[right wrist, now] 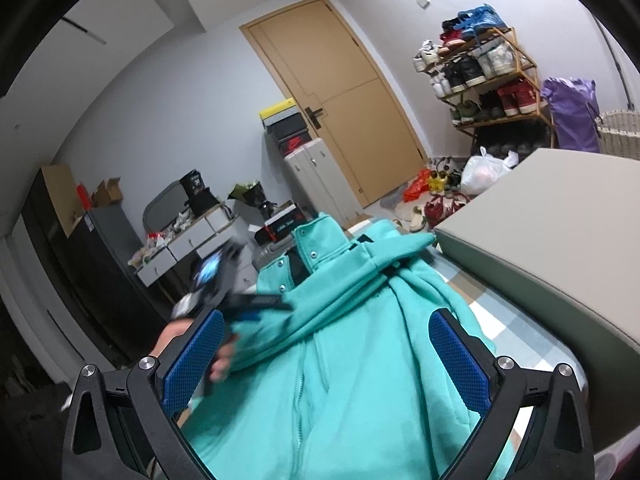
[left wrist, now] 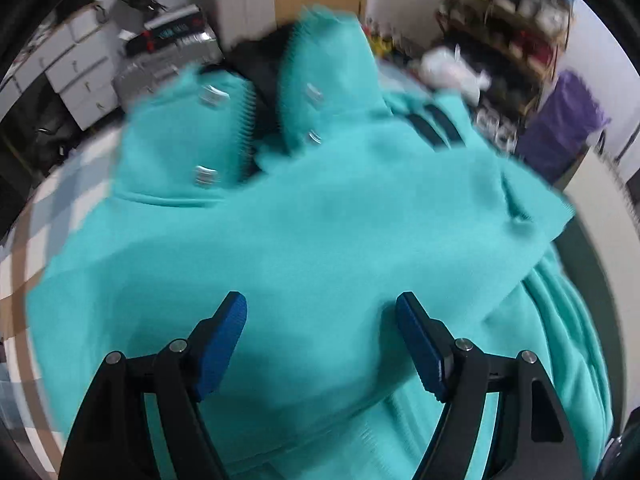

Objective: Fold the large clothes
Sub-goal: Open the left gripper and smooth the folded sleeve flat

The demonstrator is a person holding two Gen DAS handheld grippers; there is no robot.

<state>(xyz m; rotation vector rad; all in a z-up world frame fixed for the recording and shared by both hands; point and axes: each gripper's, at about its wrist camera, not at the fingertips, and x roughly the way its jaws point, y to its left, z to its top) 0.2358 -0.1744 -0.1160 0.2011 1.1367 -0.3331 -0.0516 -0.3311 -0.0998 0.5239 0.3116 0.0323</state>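
While spread flat on the checked bedcover [left wrist: 52, 196], teal jacket [left wrist: 304, 232] with snap collar lies ready for folding; one part already laid across the body, likely a sleeve. Left gripper [left wrist: 320, 320] tipped steeply down over the cloth, fingers spread wide, nothing pinched, probably about to grab a fold edge. Right gripper [right wrist: 324, 356] held nearly level above the lower body, fingers spread too, empty. Hand [right wrist: 176, 336] on left tool visible, blurred, in right view.
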